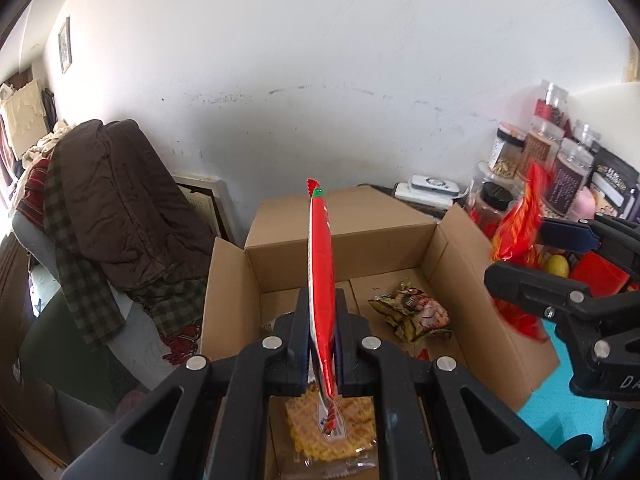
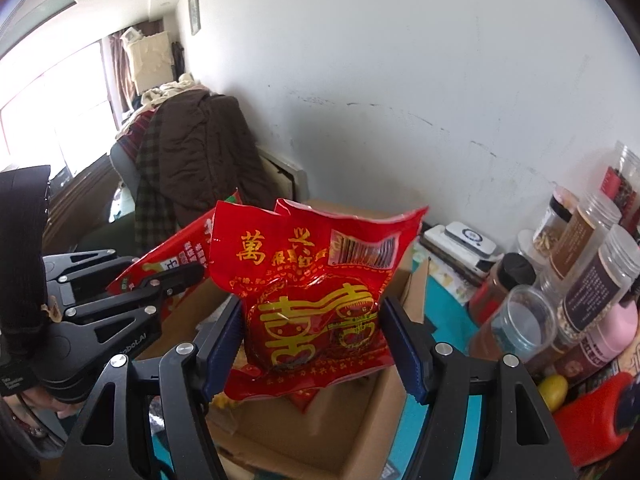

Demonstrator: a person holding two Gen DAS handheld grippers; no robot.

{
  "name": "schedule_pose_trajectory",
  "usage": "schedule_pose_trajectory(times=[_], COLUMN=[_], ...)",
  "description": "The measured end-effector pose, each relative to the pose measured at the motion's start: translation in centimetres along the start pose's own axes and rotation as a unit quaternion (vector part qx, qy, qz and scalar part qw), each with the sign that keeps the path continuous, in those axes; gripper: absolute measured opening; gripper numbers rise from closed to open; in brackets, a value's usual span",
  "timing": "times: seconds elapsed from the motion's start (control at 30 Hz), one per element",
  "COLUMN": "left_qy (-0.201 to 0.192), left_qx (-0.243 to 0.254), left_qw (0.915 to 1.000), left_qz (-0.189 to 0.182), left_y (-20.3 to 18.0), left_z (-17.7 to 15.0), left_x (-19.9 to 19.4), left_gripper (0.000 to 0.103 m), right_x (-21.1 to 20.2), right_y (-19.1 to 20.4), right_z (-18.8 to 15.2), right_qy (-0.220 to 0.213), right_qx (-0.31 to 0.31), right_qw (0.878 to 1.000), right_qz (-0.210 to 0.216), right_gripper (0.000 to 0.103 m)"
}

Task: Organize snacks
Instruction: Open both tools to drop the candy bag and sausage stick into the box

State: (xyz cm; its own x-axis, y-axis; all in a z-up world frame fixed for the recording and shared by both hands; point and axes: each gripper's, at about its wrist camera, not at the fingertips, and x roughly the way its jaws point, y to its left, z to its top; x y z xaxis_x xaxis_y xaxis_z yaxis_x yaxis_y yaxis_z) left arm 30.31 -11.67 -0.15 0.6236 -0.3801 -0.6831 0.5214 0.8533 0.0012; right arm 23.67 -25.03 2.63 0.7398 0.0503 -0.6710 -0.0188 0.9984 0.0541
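My left gripper (image 1: 321,320) is shut on a flat red snack packet (image 1: 320,264), seen edge-on, held upright above an open cardboard box (image 1: 280,256). A brown-green snack bag (image 1: 412,310) and a yellow snack pack (image 1: 332,428) lie in the box. My right gripper (image 2: 312,344) is shut on a red bag with gold characters (image 2: 316,300) and holds it above the box (image 2: 352,432). The right gripper (image 1: 516,254) with its red bag (image 1: 520,220) shows at the right of the left wrist view. The left gripper (image 2: 192,276) and its packet (image 2: 172,256) show at the left of the right wrist view.
Several jars (image 2: 588,280) and bottles crowd the teal table (image 2: 444,304) to the right of the box, with a yellow ball (image 2: 554,392) and a red container (image 2: 600,424). A chair piled with dark clothes (image 1: 116,216) stands at the left by the white wall.
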Motion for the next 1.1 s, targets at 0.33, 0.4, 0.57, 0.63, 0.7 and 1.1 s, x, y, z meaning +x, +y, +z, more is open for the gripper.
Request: schedule_pose_trajectory(times=[0.33,0.4,0.57,0.63,0.7,1.1], left_qy=[0.06,0.079,0.097,0.103,0.108,0.106], left_qx=[-0.011,-0.015,-0.022,-0.023,-0.025,-0.027], left_qw=[0.9981,0.9967,0.9949,0.9942,0.9936,0.9939], left_qz=[-0.006,-0.005,0.013,0.019,0.021,0.013], left_y=[0.2,0.3,0.8,0.9,1.0,0.6], left_z=[0.7,0.5,-0.3,-0.5,-0.6,-0.2], left_x=[4.6,5.6,7.1,7.6,7.9,6.3], left_gripper=[0.009,0.009,0.01,0.01,0.011,0.011], right_x=[3.1,3.7,4.8,4.9,4.9,2.7], right_y=[-0.4,-0.6,-1.0,-0.9,-1.0,-1.2], right_z=[0.5,0.2,-0.6,-0.8,-1.0,-0.2], right_qy=[0.027,0.036,0.057,0.061,0.063,0.051], right_qx=[0.002,0.008,0.011,0.006,0.007,0.014], right_qw=[1.0,0.999,0.998,0.998,0.998,0.999], right_qz=[-0.002,0.001,-0.002,-0.008,-0.01,-0.012], right_gripper=[0.061,0.061,0.061,0.061,0.061,0.061])
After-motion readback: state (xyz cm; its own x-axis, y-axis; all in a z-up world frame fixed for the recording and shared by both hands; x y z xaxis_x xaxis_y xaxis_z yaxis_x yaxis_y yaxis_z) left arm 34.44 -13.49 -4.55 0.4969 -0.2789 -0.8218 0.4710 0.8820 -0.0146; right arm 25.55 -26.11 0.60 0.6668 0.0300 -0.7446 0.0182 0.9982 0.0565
